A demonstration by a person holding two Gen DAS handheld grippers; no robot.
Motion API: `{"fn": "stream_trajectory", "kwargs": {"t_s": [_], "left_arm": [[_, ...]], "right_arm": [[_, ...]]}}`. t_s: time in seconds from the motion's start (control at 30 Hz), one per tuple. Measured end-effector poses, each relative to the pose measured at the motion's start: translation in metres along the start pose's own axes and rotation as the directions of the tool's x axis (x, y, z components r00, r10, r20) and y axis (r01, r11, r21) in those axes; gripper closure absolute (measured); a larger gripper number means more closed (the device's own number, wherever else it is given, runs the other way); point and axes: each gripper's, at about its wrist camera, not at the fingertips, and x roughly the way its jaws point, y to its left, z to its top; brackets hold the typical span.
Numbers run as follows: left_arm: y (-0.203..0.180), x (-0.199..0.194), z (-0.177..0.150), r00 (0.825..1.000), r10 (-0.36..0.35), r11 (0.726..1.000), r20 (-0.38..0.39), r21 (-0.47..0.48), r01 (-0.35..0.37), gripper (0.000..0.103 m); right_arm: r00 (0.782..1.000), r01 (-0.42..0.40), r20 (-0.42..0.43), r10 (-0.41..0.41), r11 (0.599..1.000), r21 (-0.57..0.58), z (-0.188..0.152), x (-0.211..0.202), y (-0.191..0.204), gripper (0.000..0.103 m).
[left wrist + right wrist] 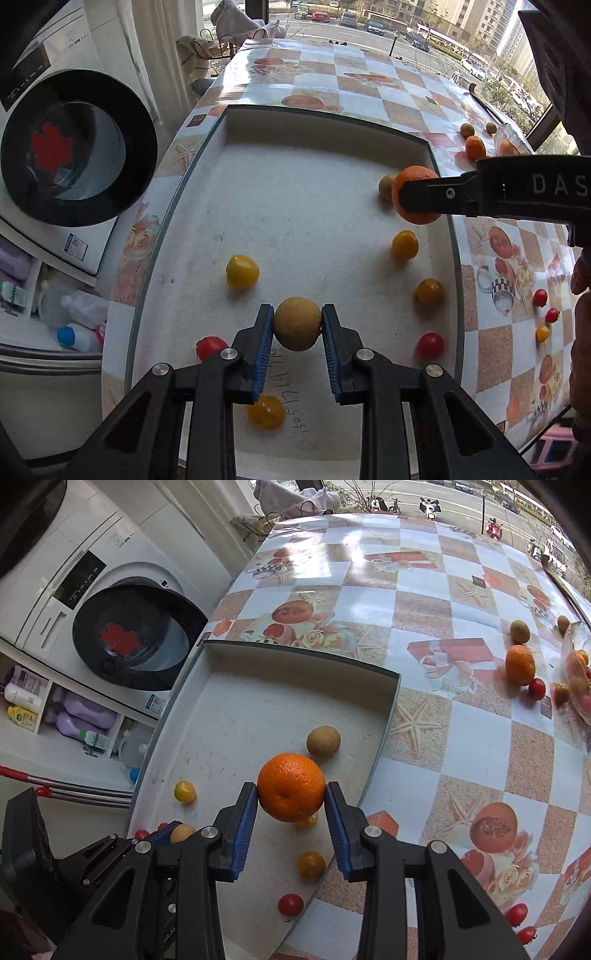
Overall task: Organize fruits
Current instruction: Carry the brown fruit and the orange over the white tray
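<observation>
1. Fingers of the left gripper (297, 325) are clamped on a tan round fruit (297, 323); both blue pads press its sides, and it hangs above the floor of the white tray (258, 184).
2. Fingers of the right gripper (291, 794) are clamped on an orange (291, 787), also held over the tray near its right wall. The left wrist view confirms this: the orange sits pinched at the tip of the right gripper.
3. Tray contents at present: a yellow tomato (242, 271) lying apart at left, two more yellow fruits (405, 244) along the right side, a red tomato (429, 346) near the right wall, another red one partly hidden behind the left gripper, one yellow fruit beneath it, and a second tan fruit (323, 740) just beyond the orange.
4. Outstanding on the checked tablecloth (461, 720): a loose orange (520, 664), a tan fruit (519, 631), a small red tomato (536, 688) touching that orange, and further small red and yellow tomatoes (540, 297) near the table's right edge. A clear dish (576, 672) at far right holds more fruit; the count cannot be read.
5. Assessment: the work appears roughly midway. Several fruits are gathered, two are in hand and not yet set down, and a comparable number remain outside the tray. No grouping by kind is evident inside the tray.
</observation>
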Motion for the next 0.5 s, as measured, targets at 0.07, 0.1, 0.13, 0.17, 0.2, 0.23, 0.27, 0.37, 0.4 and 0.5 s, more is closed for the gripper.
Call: {"fn": "stream_trajectory", "kwargs": {"t_s": [0.07,0.1,0.13,0.17,0.2,0.23,0.27,0.37,0.4,0.5], "left_arm": [[0.0,0.002,0.0,1.0,-0.002,1.0,-0.002,0.004,0.002,0.075],[0.001,0.003,0.0,1.0,-0.003,1.0,-0.004,0.004,0.003,0.075],[0.001,0.004,0.0,1.0,-0.005,1.0,-0.006,0.004,0.005,0.075],[0.001,0.005,0.0,1.0,-0.007,1.0,-0.008,0.004,0.007,0.075],[0.002,0.006,0.001,1.0,-0.008,1.0,-0.01,0.003,0.008,0.075],[0.002,0.006,0.001,1.0,-0.009,1.0,-0.011,0.004,0.009,0.075],[0.001,0.007,0.001,1.0,-0.01,1.0,-0.013,0.005,0.01,0.075],[0.0,0.011,0.001,1.0,-0.008,1.0,-0.019,0.014,0.008,0.075],[-0.001,0.012,0.001,1.0,-0.006,1.0,-0.021,0.019,0.006,0.075],[-0.004,0.014,-0.001,1.0,0.011,0.999,-0.02,0.035,-0.01,0.075]], "right_arm": [[1.0,0.003,-0.01,-0.003,1.0,-0.003,0.004,0.008,0.003,0.062],[1.0,0.006,-0.013,-0.006,1.0,-0.006,0.005,0.012,0.005,0.062],[1.0,0.008,-0.018,-0.008,1.0,-0.01,0.007,0.015,0.006,0.062],[1.0,0.01,-0.022,-0.01,1.0,-0.013,0.008,0.018,0.008,0.062],[1.0,0.011,-0.025,-0.012,1.0,-0.016,0.009,0.02,0.008,0.062],[1.0,0.012,-0.028,-0.013,1.0,-0.019,0.009,0.021,0.009,0.062],[0.999,0.014,-0.031,-0.014,1.0,-0.021,0.01,0.024,0.01,0.062],[0.999,0.019,-0.039,-0.02,1.0,-0.023,0.011,0.03,0.012,0.062],[0.999,0.021,-0.043,-0.022,0.999,-0.024,0.011,0.032,0.012,0.062],[0.998,0.03,-0.057,-0.032,0.999,-0.027,0.011,0.04,0.012,0.062]]}}
